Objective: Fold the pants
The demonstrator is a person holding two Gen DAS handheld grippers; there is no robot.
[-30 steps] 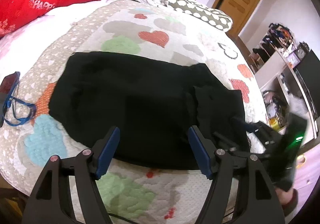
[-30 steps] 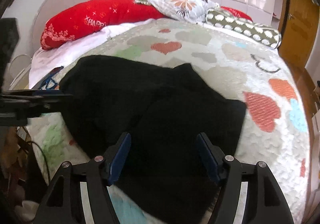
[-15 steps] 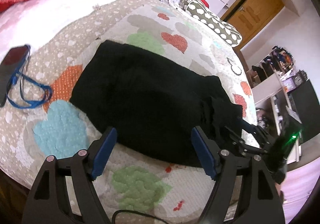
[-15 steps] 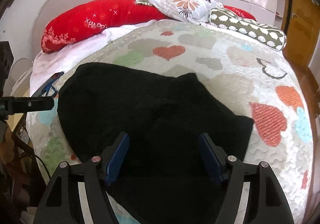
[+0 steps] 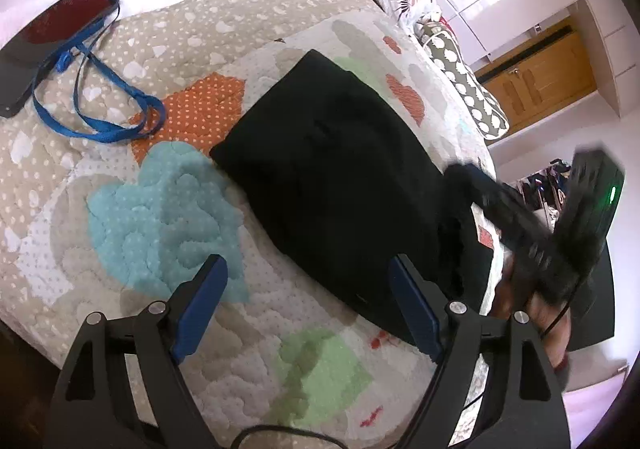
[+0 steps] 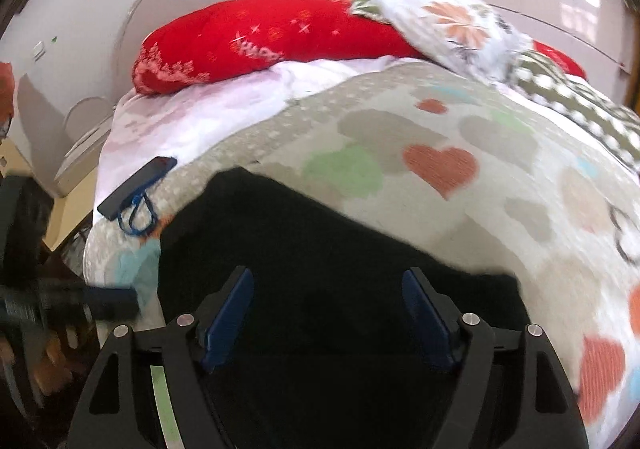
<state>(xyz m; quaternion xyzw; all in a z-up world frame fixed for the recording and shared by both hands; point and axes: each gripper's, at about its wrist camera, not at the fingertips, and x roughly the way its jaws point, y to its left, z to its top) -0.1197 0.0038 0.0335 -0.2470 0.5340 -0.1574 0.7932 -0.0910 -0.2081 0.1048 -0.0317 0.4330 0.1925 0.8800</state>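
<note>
Change: both grippers have drawn back off the pants (image 5: 336,185); view has swung to their left end.
Left gripper (image 5: 308,305): jaws opening, nothing between.
Right gripper (image 6: 328,313): jaws opening over the cloth, gripping nothing.
Meaning: fold released, probably done.
Pants: folded bundle on quilt (image 5: 168,201); long axis runs from near edge toward pillows (image 6: 272,37).

frames: black plastic, silver screws at pivots
pads (image 5: 202,303): blue, flat
cable: black, loops under left gripper (image 5: 308,295)
</note>
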